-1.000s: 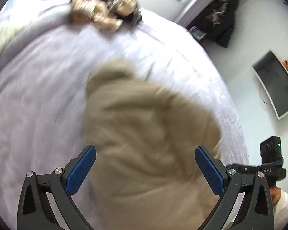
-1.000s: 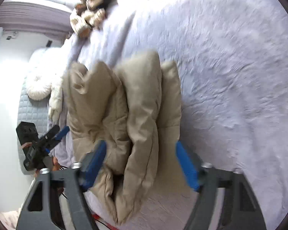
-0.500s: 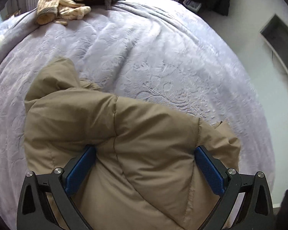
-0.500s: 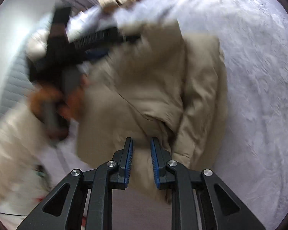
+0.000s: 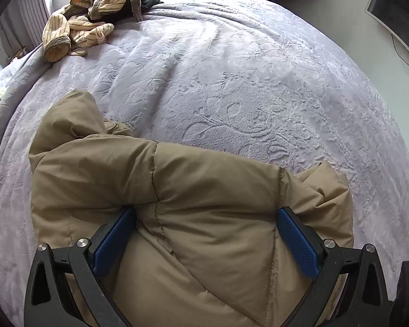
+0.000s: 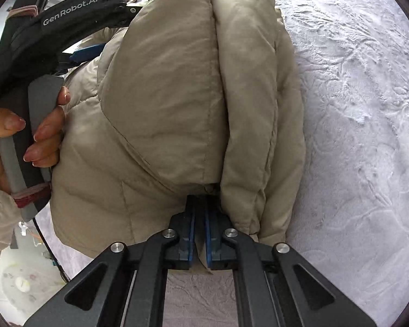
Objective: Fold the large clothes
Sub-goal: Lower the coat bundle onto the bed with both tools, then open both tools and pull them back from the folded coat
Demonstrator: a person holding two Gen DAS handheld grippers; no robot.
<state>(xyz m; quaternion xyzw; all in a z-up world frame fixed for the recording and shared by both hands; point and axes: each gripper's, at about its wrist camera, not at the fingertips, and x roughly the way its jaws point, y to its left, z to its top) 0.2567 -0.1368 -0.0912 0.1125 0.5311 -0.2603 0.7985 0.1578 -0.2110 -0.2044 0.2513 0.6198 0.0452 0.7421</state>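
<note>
On bed (image 5: pixel 231 87): one padded jacket (image 5: pixel 204 218); right gripper (image 6: pixel 199 229) pinching hem, left gripper (image 5: pixel 204 234) wide.

Both wrist cameras look steeply down from close above the bed (image 5: pixel 231 81). The left faces its far edge; the right looks across. Both share the tan padded coat (image 6: pixel 177 95), filling each foreground.
</note>
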